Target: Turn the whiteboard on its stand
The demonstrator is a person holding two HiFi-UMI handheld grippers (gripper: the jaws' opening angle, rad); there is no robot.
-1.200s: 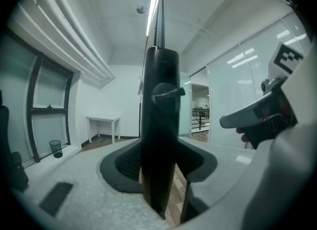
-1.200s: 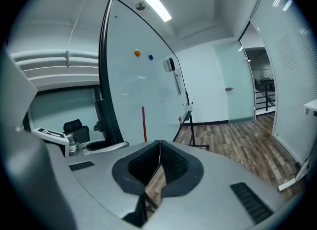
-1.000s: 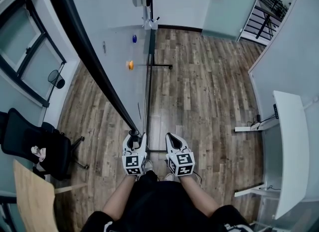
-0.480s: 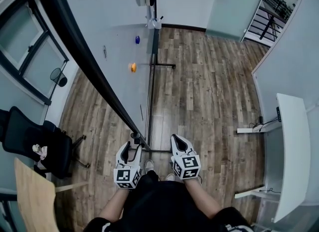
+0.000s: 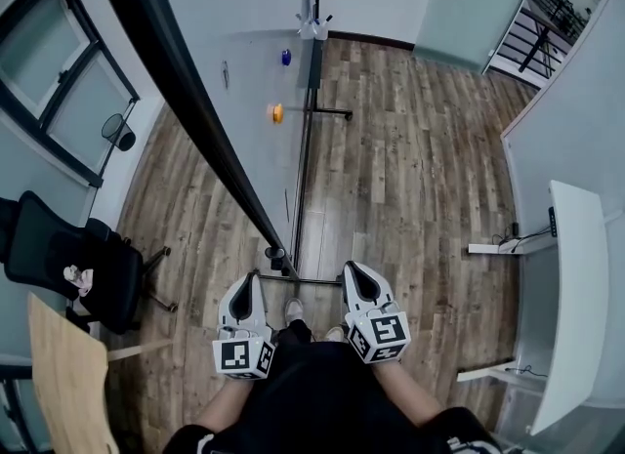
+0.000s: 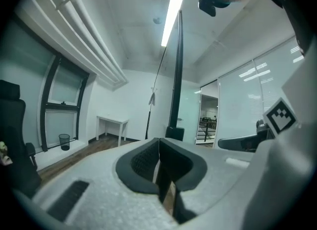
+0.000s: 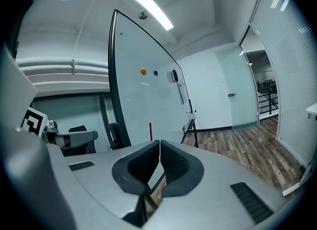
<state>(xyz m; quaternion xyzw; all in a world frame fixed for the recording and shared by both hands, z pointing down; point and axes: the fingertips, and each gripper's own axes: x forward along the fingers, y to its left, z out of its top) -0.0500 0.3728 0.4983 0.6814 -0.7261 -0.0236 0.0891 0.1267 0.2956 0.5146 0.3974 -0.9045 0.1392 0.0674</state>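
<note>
Where whiteboard (image 5: 239, 71) edge ends, wood floor (image 5: 410, 169) beside.

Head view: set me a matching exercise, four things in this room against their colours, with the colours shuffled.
Things:
1. office chair
2. desk
3. nearer magnet on the whiteboard
4. farther magnet

Colours:
A. blue
B. white
C. black
D. orange

Pairs: 1-C, 2-B, 3-D, 4-A.
</note>
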